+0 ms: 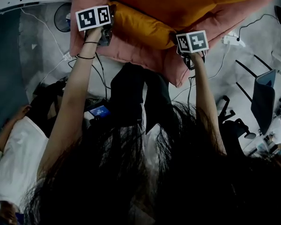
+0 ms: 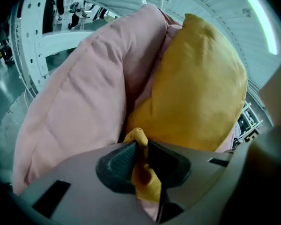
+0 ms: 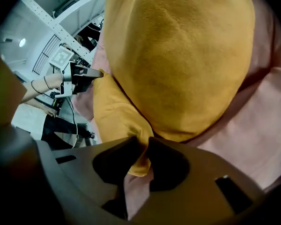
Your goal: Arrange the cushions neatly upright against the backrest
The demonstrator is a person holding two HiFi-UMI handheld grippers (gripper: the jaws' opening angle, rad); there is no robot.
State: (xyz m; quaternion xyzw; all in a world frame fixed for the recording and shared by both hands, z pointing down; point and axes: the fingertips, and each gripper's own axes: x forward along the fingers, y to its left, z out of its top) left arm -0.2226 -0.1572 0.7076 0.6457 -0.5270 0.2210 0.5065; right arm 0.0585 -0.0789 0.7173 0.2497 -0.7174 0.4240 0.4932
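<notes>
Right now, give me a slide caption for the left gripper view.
Left claw pinches a corner of the yellow cushion, pink cushion beside it.

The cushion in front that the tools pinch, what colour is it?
Mustard yellow. The yellow cushion shows best in the right gripper view, against the pink cushion.

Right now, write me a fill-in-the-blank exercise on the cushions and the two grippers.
1. The left gripper and the right gripper are each ____ on a corner of the yellow cushion.
2. The other cushion lying against it is ____.
3. The right gripper view also shows the ____ gripper, at its left side.
Missing words: shut; pink; left.
</notes>
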